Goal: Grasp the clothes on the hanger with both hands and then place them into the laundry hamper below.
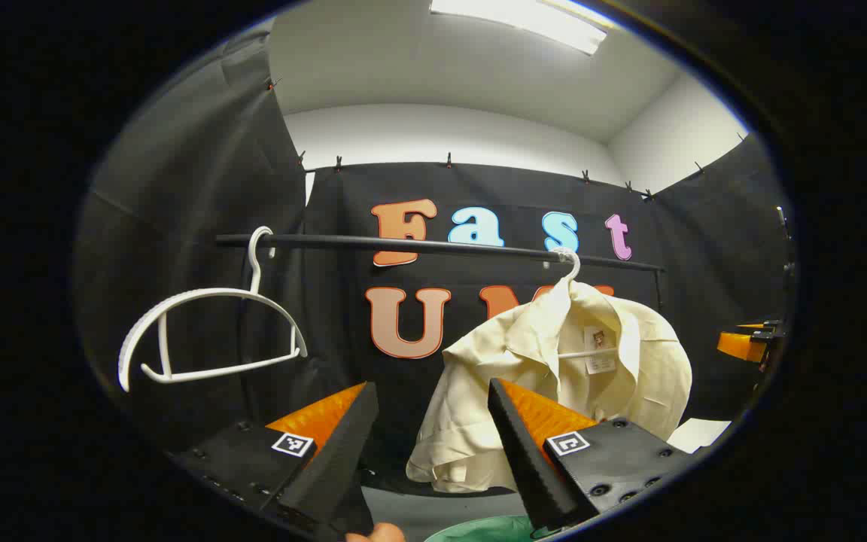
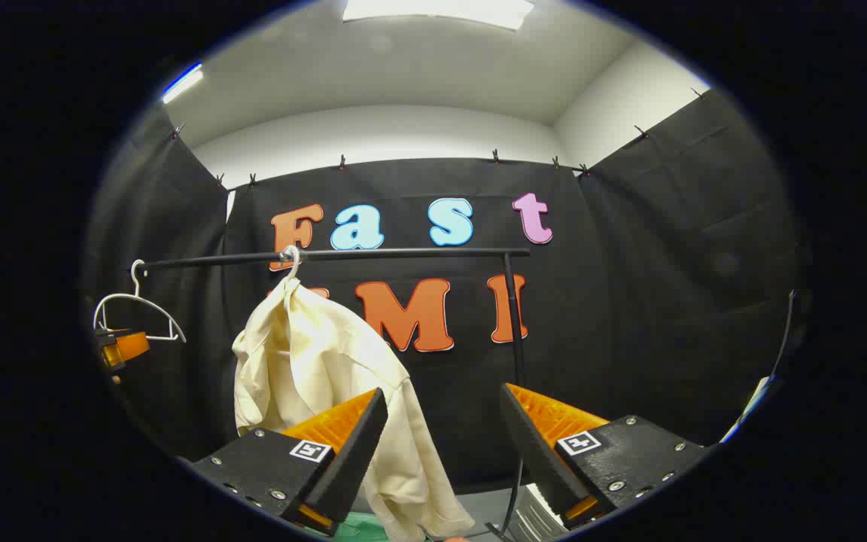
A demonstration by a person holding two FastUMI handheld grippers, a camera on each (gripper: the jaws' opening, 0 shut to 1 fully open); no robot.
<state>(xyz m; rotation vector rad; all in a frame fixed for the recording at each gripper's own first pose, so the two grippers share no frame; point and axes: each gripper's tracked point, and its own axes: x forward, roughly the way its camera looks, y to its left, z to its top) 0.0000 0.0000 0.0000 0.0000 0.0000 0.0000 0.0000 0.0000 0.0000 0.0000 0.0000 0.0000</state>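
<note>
A cream shirt (image 1: pixel 554 376) hangs on a white hanger from a black rail (image 1: pixel 441 247); in the right gripper view the shirt (image 2: pixel 313 376) hangs left of centre. My left gripper (image 1: pixel 433 395) is open, its fingers short of the shirt, which lies ahead and to the right. My right gripper (image 2: pixel 445 399) is open too, with the shirt's edge beside its left finger (image 2: pixel 351 444) and nothing held. A green hamper rim (image 1: pixel 479 531) peeks in below, and the hamper (image 2: pixel 354 527) shows at the bottom of the right gripper view.
An empty white hanger (image 1: pixel 208 331) hangs at the rail's left end. The rail's upright post (image 2: pixel 512 316) stands right of the shirt. The other gripper's orange part (image 1: pixel 742 342) shows at the far right, and the left one (image 2: pixel 121 348) at the far left.
</note>
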